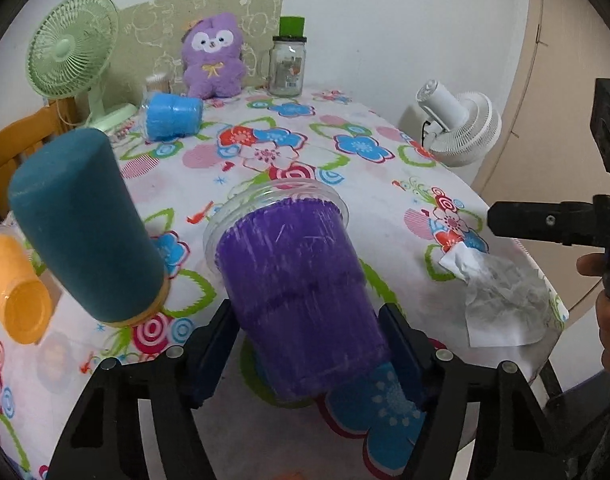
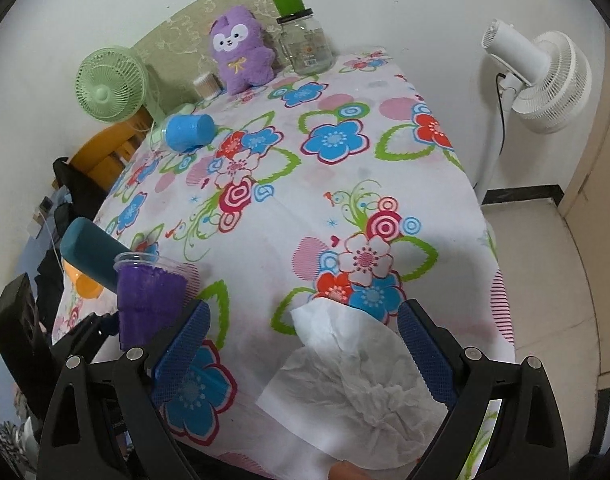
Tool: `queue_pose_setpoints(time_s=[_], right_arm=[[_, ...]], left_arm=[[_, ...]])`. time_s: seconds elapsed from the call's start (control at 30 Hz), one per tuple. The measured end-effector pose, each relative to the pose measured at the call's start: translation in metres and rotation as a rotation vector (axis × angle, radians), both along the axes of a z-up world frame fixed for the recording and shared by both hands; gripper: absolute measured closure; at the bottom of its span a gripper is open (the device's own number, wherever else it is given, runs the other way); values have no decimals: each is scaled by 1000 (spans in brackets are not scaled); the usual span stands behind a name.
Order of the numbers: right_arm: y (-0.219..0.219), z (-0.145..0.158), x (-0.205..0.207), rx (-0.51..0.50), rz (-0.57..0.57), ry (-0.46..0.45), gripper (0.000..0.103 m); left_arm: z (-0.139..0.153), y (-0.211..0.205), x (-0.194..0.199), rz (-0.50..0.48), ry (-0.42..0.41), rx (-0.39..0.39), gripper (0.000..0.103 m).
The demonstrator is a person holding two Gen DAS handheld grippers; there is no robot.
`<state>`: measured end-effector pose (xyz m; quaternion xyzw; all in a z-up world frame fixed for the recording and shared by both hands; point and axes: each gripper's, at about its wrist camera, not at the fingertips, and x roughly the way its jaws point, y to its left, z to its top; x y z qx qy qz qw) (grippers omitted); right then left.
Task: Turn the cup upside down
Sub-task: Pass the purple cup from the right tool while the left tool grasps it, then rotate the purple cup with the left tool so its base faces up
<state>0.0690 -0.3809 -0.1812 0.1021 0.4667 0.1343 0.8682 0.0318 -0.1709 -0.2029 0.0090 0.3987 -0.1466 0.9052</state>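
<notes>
A purple cup [image 1: 301,300] in a clear plastic shell is gripped between the fingers of my left gripper [image 1: 305,356], tilted with its rim pointing away and upward, above the flowered tablecloth [image 1: 345,152]. It also shows at the left of the right wrist view [image 2: 149,300], upright with rim up. My right gripper [image 2: 301,344] is open over a crumpled white tissue [image 2: 357,392] near the table's front edge, and its finger shows in the left wrist view [image 1: 545,222].
A teal cylinder [image 1: 85,228] and an orange cup [image 1: 17,288] are at the left. A blue cup [image 1: 171,114] lies on its side further back. A purple plush [image 1: 213,56], glass jar [image 1: 287,60], green fan [image 1: 71,52] and white fan [image 1: 461,124] stand around the table.
</notes>
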Motion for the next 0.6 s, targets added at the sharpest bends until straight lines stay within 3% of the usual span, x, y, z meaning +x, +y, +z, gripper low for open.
queue_pose_setpoints(time_s=[0.27,0.33,0.6], right_arm=[[16,8,2,6,39,-23,7],[18,10,1,6,48,-30,7],[21,13,-1,2,55,-35,7]], left_arm=[[30,16,-6,21,-78,-9,39],[37,19,-6,27,-96,-10,46],[43,24,-2,37,-98,-20,46]])
